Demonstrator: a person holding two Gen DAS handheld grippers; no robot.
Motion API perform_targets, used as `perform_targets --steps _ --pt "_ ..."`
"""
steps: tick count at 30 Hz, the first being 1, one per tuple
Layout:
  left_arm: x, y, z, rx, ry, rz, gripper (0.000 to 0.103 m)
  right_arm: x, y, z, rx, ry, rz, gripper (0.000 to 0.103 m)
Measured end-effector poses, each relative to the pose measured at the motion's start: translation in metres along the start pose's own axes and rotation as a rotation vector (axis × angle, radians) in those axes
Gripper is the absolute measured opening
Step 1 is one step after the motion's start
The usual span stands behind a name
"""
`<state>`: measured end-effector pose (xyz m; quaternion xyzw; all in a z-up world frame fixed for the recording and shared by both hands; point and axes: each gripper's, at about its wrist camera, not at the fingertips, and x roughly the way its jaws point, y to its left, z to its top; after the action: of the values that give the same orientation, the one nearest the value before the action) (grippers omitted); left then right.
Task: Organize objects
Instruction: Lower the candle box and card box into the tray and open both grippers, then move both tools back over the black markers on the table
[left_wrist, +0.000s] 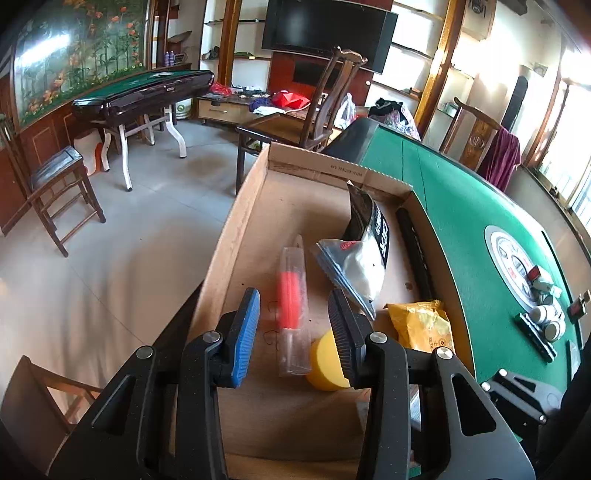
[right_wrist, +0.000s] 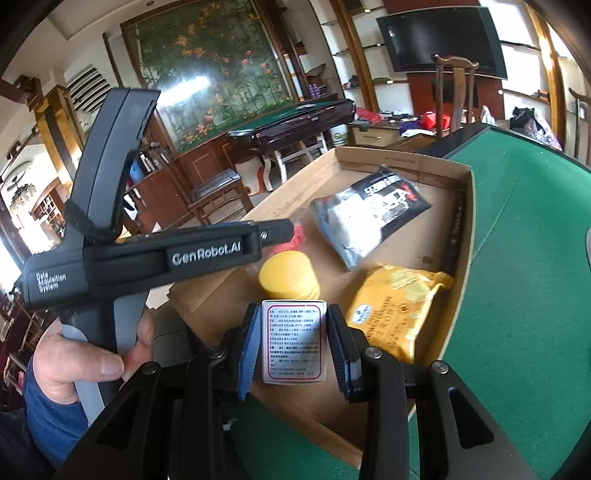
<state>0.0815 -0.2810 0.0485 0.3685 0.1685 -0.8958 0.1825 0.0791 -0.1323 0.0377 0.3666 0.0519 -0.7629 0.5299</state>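
A shallow cardboard box (left_wrist: 240, 221) sits on the green table (left_wrist: 461, 221). On its floor lies a clear tube with orange-red contents (left_wrist: 293, 306). My left gripper (left_wrist: 293, 295) hangs over it, open, the pads on either side and not touching it. My right gripper (right_wrist: 293, 341) is shut on a small white box with a printed label (right_wrist: 294, 341), held above the cardboard box's (right_wrist: 406, 158) near end. A yellow round jar (right_wrist: 290, 275) stands just beyond it. A hand (right_wrist: 81, 362) holds the left gripper's black housing (right_wrist: 207, 254) on the left.
Also in the box: a yellow snack packet (right_wrist: 395, 310), a black-and-white bag (right_wrist: 369, 214) and a long black item (right_wrist: 456, 229) along the right wall. Small bottles and packs (left_wrist: 543, 310) stand on the table (right_wrist: 524, 221). Wooden chairs (left_wrist: 55, 184) stand on the floor.
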Motion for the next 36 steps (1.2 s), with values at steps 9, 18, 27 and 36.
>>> perform_targets --steps 9,18,27,36 --pt "-0.013 0.000 0.003 -0.002 -0.018 -0.008 0.039 -0.017 -0.020 0.006 0.070 -0.044 0.057 0.036" --pt "-0.027 -0.050 0.000 0.090 -0.007 -0.094 0.039 -0.088 -0.097 -0.015 0.184 -0.083 -0.058 0.036" --pt "-0.018 -0.151 -0.022 0.260 0.090 -0.235 0.039 -0.187 -0.185 -0.069 0.308 -0.089 -0.299 0.036" --pt "-0.010 -0.225 -0.049 0.383 0.173 -0.304 0.039 -0.221 -0.236 -0.092 0.393 -0.056 -0.401 0.047"
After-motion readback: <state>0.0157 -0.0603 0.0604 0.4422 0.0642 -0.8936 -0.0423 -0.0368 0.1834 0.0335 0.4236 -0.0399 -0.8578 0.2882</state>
